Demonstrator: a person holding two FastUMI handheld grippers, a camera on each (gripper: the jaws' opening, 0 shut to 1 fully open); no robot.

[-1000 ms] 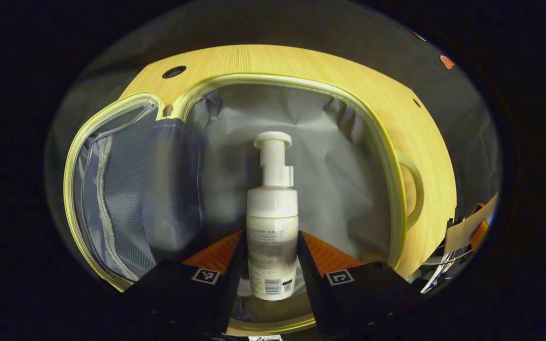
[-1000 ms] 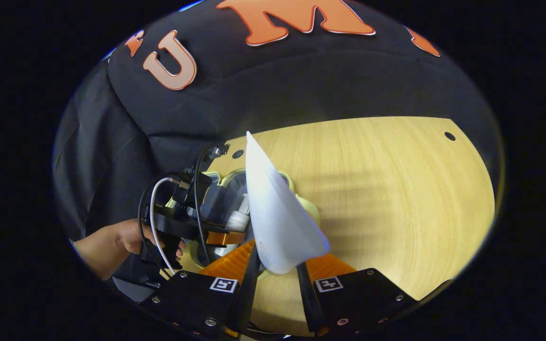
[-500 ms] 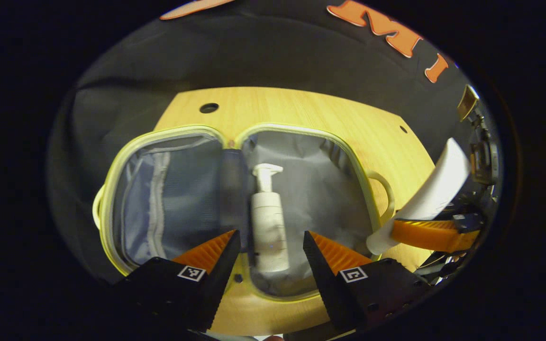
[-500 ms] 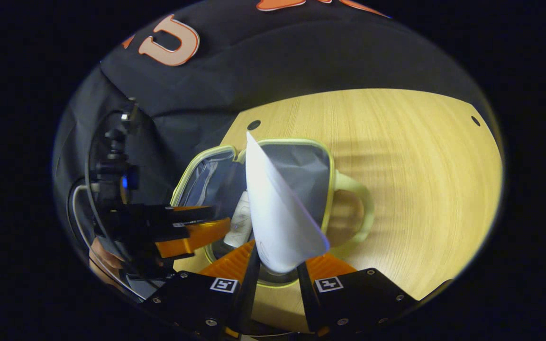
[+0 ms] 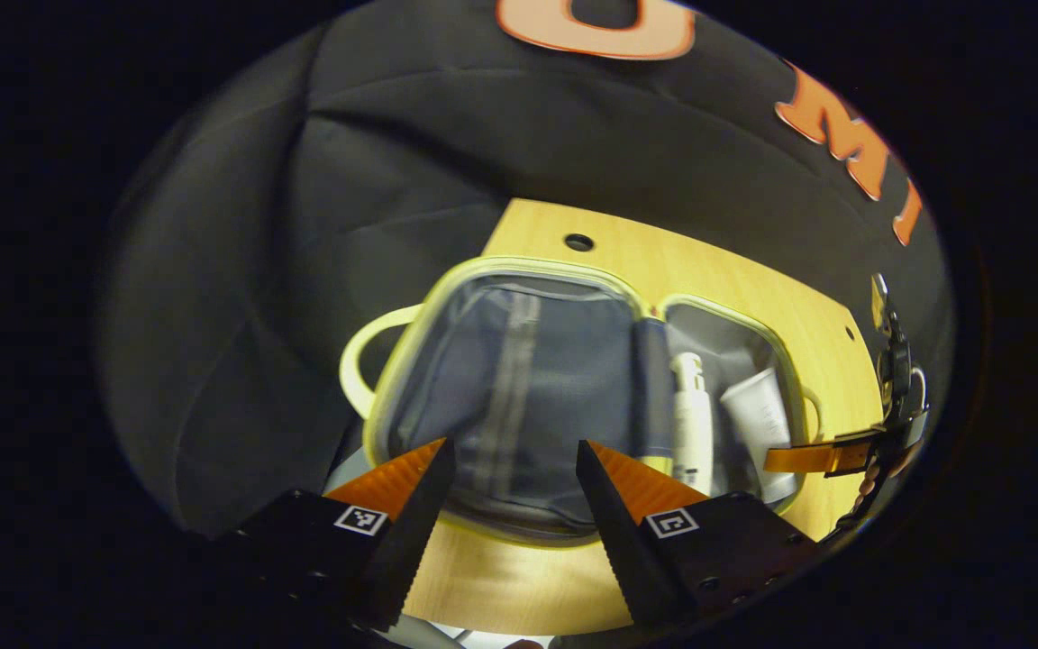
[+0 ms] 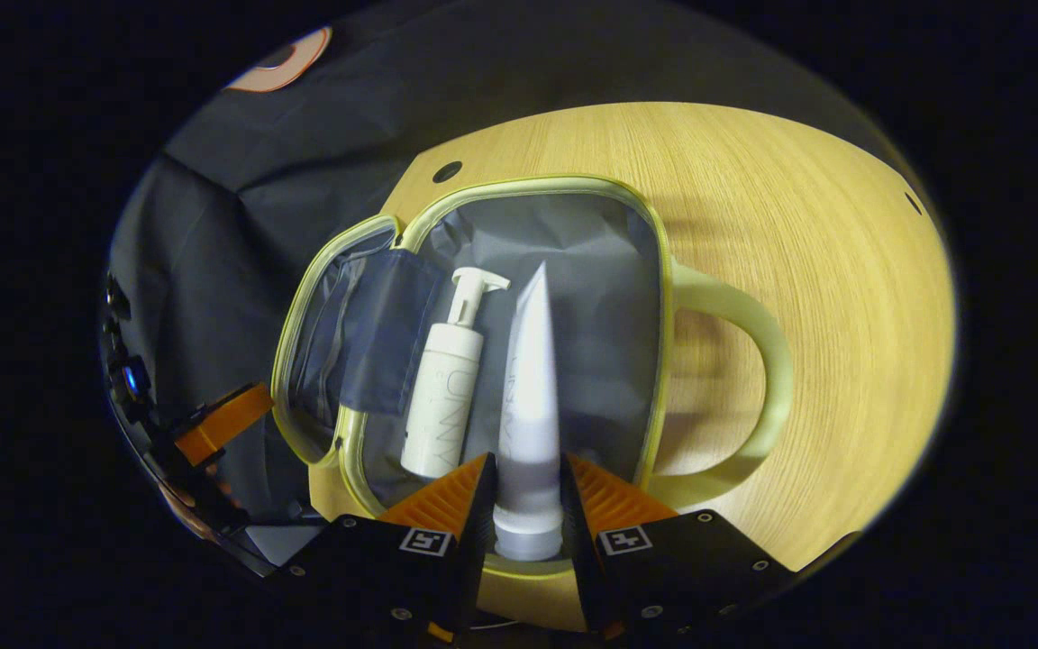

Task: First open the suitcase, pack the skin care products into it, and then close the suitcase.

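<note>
The suitcase (image 6: 717,297) was a pale yellow-green on the rim and handles, with plain grey lining on one side and a darker grey mesh panel (image 5: 519,388) on the other. Pump bottle (image 6: 443,397) was white with grey lettering, tube (image 6: 528,397) was plain white too. Table (image 6: 825,270) was light wood grain.

The left gripper (image 5: 508,487) hangs with its jaws spread wide and nothing between them. The right gripper (image 6: 526,505) has both fingers pressed against the cap end of a white tube (image 6: 528,397), pointing forward and down.
</note>
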